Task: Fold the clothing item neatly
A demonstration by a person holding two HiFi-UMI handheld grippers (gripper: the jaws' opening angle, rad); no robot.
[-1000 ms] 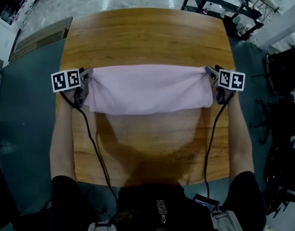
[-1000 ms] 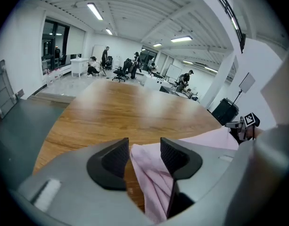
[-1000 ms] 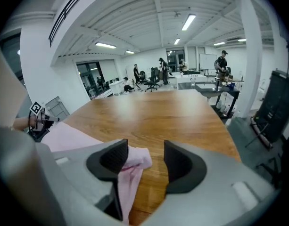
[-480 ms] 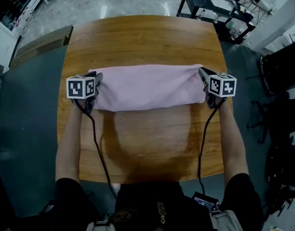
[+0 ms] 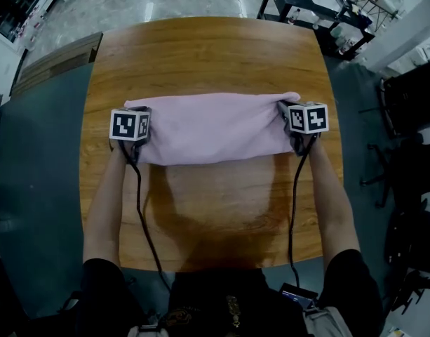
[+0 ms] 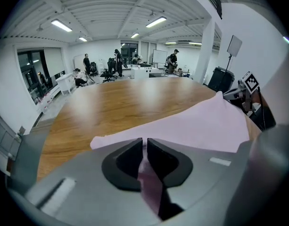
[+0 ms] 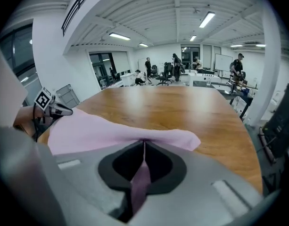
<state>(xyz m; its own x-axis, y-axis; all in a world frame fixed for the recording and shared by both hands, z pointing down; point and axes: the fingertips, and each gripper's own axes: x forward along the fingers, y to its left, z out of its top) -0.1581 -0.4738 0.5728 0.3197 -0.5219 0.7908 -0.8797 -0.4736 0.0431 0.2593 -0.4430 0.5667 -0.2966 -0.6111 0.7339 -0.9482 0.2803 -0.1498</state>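
Pink cloth (image 5: 215, 128) pinched at both ends on the wooden table (image 5: 215, 55).
Head view: the cloth lies as a folded band across the middle of the table, with the left gripper (image 5: 141, 114) at its left end and the right gripper (image 5: 285, 111) at its right end. Left gripper view: the jaws have just been closing and now clamp a fold of the cloth; the rest is spread over the table beyond. Right gripper view: the jaws, just closed, pinch the cloth's edge tight.
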